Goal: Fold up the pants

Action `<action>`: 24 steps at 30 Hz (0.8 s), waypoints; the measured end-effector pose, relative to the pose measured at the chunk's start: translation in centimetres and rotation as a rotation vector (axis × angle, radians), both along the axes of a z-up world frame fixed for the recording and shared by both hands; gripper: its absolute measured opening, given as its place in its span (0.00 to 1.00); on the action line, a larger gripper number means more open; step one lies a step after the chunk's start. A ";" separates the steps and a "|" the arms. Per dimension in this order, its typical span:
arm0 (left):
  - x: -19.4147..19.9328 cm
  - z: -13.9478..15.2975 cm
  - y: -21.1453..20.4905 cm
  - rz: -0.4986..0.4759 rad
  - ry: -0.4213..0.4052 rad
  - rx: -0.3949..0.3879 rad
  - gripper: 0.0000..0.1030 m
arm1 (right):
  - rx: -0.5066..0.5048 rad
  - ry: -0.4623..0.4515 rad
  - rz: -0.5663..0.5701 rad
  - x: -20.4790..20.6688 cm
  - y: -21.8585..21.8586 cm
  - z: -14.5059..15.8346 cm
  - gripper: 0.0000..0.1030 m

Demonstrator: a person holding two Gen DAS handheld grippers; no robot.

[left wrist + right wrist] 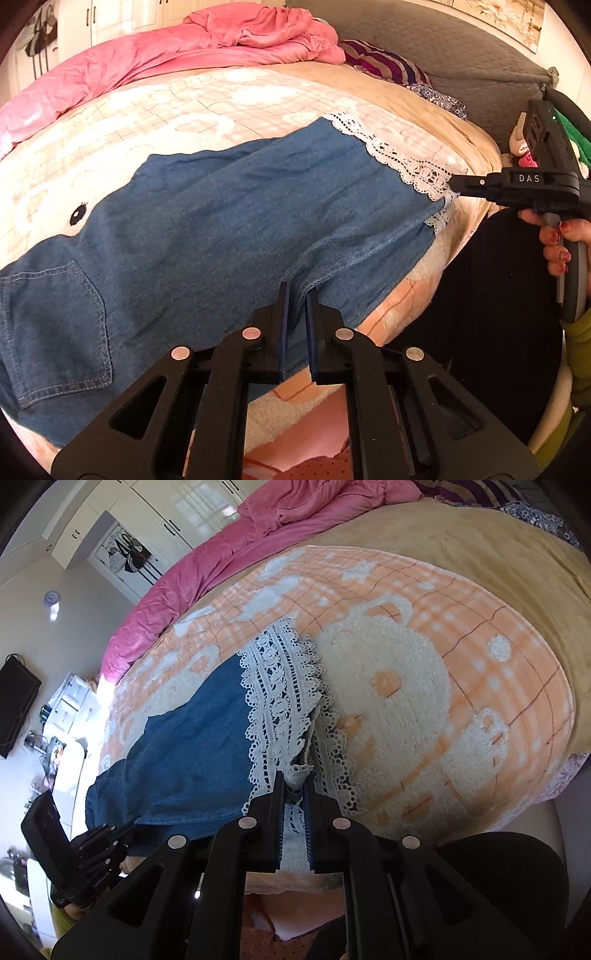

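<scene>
Blue denim pants (221, 221) with a white lace hem (399, 155) lie flat on the bed, back pocket (55, 325) at the left. My left gripper (297, 295) is shut on the near edge of the denim at mid-leg. My right gripper (295, 775) is shut on the lace hem (280, 686); it also shows in the left wrist view (454, 184) at the hem's near corner. The pants (192, 746) stretch away to the left in the right wrist view, where the left gripper (122, 830) shows at the denim edge.
The pants rest on an orange and white bear-pattern blanket (406, 686) over a tan sheet (461, 546). A pink duvet (221, 40) is bunched at the far side. A striped pillow (384, 62) and grey headboard (443, 48) lie beyond. Wardrobes (166, 513) stand across the room.
</scene>
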State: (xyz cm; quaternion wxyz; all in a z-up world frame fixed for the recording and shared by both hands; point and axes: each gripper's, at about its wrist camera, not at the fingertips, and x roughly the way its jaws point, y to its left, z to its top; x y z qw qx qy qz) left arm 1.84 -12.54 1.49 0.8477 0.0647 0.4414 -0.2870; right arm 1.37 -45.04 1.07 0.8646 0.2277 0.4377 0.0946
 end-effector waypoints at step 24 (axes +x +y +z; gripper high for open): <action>-0.9 -2.0 -2.0 -0.081 0.026 0.086 0.04 | -0.445 -0.172 0.199 -0.1 6.9 3.3 0.53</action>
